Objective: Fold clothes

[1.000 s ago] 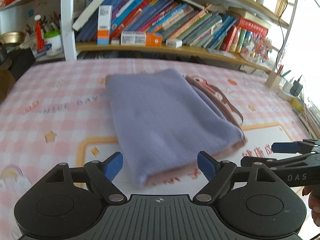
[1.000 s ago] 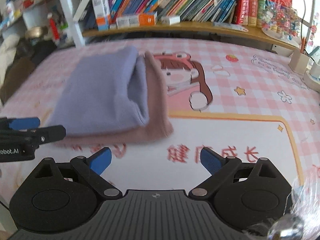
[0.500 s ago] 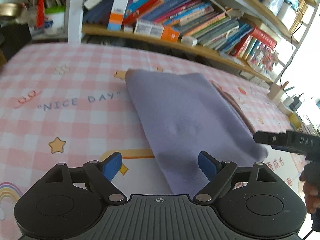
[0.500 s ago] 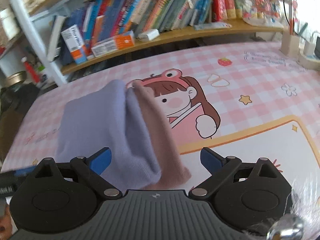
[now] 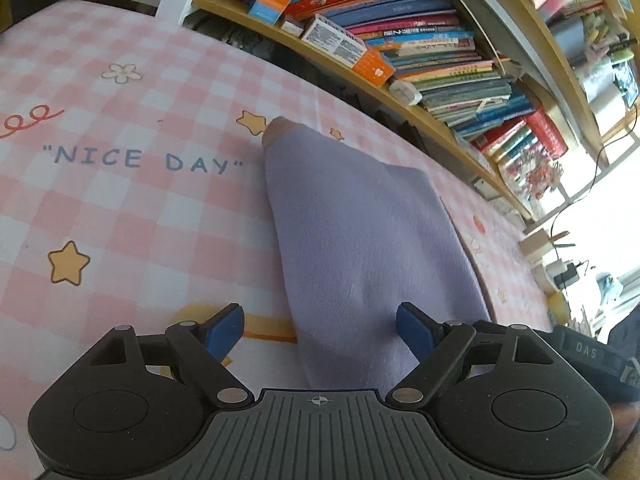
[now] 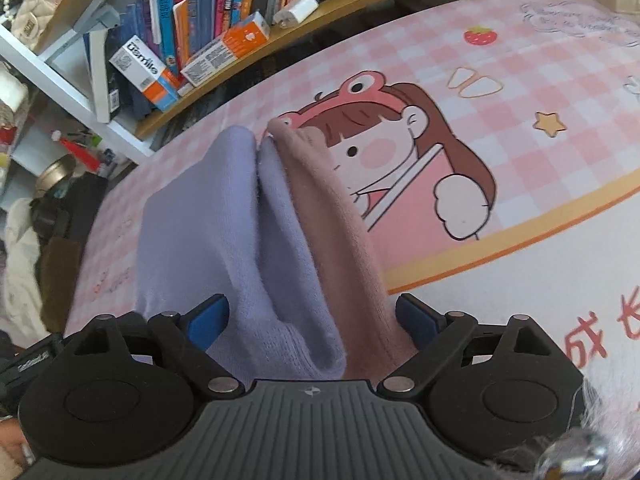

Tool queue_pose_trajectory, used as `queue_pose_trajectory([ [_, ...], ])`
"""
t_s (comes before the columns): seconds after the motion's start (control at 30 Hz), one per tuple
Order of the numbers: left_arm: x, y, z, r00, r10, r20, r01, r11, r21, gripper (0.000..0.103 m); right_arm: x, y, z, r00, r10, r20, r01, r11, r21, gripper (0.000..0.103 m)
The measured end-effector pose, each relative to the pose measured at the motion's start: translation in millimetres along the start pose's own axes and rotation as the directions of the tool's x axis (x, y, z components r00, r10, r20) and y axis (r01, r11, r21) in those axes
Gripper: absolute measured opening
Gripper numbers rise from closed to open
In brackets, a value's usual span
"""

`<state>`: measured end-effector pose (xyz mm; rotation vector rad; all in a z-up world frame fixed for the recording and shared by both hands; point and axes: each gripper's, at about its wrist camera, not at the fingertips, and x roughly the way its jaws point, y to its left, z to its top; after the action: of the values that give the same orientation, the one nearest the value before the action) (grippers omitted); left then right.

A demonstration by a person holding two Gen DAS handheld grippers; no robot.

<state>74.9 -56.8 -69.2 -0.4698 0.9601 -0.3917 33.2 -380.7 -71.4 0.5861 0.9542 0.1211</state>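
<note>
A folded soft garment, lilac on the outside and dusty pink on the inside (image 5: 372, 240), lies flat on a pink-and-white checked table mat with cartoon prints (image 5: 120, 220). The left gripper (image 5: 320, 330) has its two blue-tipped fingers (image 5: 224, 328) wide apart. The near edge of the folded garment lies between them, closer to the right finger, and the pads do not press on the cloth. Beyond the left finger the mat shows the words "NICE DAY" and a yellow star.

In the right wrist view, the right gripper (image 6: 314, 316) stands over the near open end of the same garment (image 6: 224, 220), where the lilac layers and the pink layer (image 6: 344, 240) are side by side. Its jaws are closing, with the garment's end between the fingers (image 6: 208, 320), but I see no pad pressing on the fabric yet. Beyond the right finger the mat shows a cartoon girl with a frog hat (image 6: 384, 136).

Behind the mat, far from both pairs of fingers, a wooden shelf with many colourful books (image 5: 420, 40) runs along the wall.
</note>
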Motion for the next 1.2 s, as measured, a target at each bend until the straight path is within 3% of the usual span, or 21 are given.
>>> queue_pose_trajectory([
  [0.13,4,-2,3,1.000,0.001,0.001,-0.001,1.000,-0.008,0.079,4,-1,7,1.000,0.027,-0.012,-0.027,1.000,-0.001,0.056],
  [0.17,5,-3,4,1.000,-0.002,-0.003,0.002,1.000,-0.011,0.072,4,3,6,0.999,0.034,-0.017,-0.035,0.999,-0.014,0.049],
  [0.2,5,-3,4,1.000,-0.005,0.001,0.005,1.000,-0.017,0.057,4,6,6,0.999,0.042,-0.022,-0.042,0.999,-0.026,0.045],
  [0.23,6,-4,4,1.000,-0.008,0.007,0.008,1.000,-0.024,0.053,4,10,5,0.998,0.049,-0.027,-0.050,0.998,-0.038,0.040],
  [0.33,-1,-12,4,1.000,0.022,0.018,-0.022,0.999,0.025,0.042,-12,45,-8,0.998,0.020,0.062,-0.005,0.971,-0.238,0.030],
  [0.4,-6,-19,3,0.999,0.047,0.023,-0.049,0.997,0.068,0.042,-24,68,-21,0.994,0.036,0.106,0.005,0.929,-0.370,0.028],
  [0.47,-8,-19,3,0.998,0.056,0.016,-0.057,0.995,0.086,0.042,-22,76,-28,0.997,0.007,0.082,0.027,0.912,-0.408,0.028],
  [0.53,-8,-17,4,0.998,0.057,0.005,-0.057,0.996,0.074,0.048,-16,67,-24,0.998,-0.010,0.056,0.029,0.934,-0.357,0.034],
  [0.57,-8,-16,6,0.998,0.056,-0.003,-0.056,0.996,0.067,0.048,-14,61,-22,0.999,-0.017,0.043,0.030,0.948,-0.316,0.044],
  [0.67,-6,-16,10,0.999,0.050,-0.020,-0.048,0.995,0.083,0.052,-6,38,-14,1.000,-0.021,-0.003,0.020,0.985,-0.174,0.059],
  [0.8,-1,-10,13,0.999,0.023,-0.037,-0.022,0.998,0.052,0.057,6,18,-5,0.999,0.039,-0.037,-0.041,0.998,-0.053,0.063],
  [0.93,4,-6,13,0.999,0.011,-0.042,-0.010,1.000,0.015,0.059,22,19,1,0.994,0.082,-0.067,-0.084,0.996,-0.036,0.066],
  [1.0,8,-5,13,0.999,0.001,-0.044,-0.001,1.000,-0.014,0.057,25,20,3,0.993,0.094,-0.067,-0.097,0.994,-0.048,0.064],
  [1.07,11,-3,12,0.999,-0.007,-0.039,0.006,0.999,-0.041,0.055,27,19,4,0.993,0.100,-0.064,-0.104,0.993,-0.052,0.049],
  [1.2,11,-14,8,1.000,0.023,-0.005,-0.023,1.000,-0.016,0.047,26,22,2,0.993,0.106,-0.042,-0.108,0.992,-0.066,0.036],
])
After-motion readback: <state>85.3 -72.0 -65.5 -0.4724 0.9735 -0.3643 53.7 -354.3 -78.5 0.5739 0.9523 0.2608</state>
